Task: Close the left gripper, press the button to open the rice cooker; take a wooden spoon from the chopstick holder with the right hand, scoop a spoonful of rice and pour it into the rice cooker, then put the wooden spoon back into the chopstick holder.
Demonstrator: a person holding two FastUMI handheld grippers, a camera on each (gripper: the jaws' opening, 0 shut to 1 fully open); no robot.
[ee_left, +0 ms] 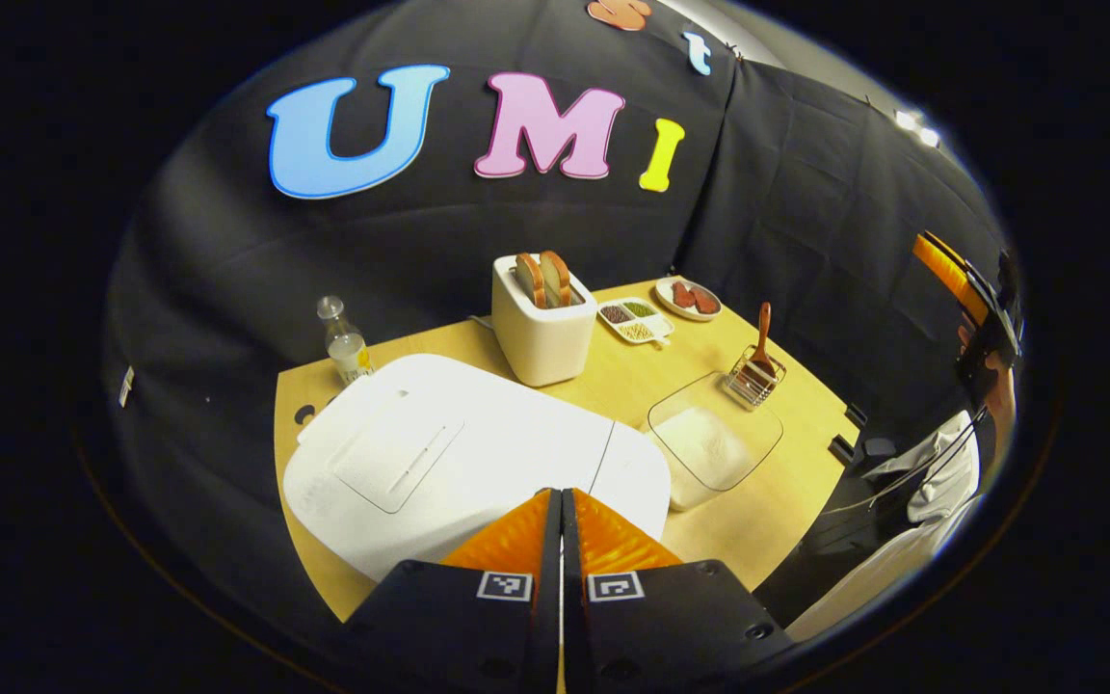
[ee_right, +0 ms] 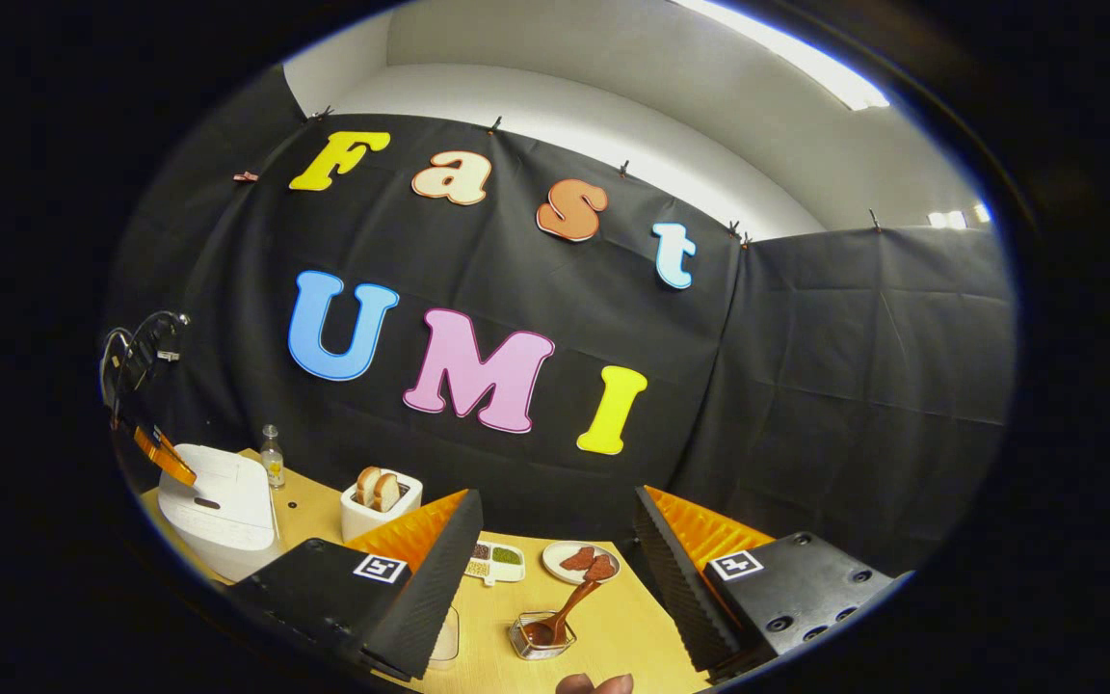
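hovering over rice cooker, jaws together

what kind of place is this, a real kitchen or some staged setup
Most likely a staged kitchen booth, not a real kitchen: black cloth hangs as walls around one wooden table holding a rice cooker, a toaster with bread and a chopstick holder with a wooden spoon.
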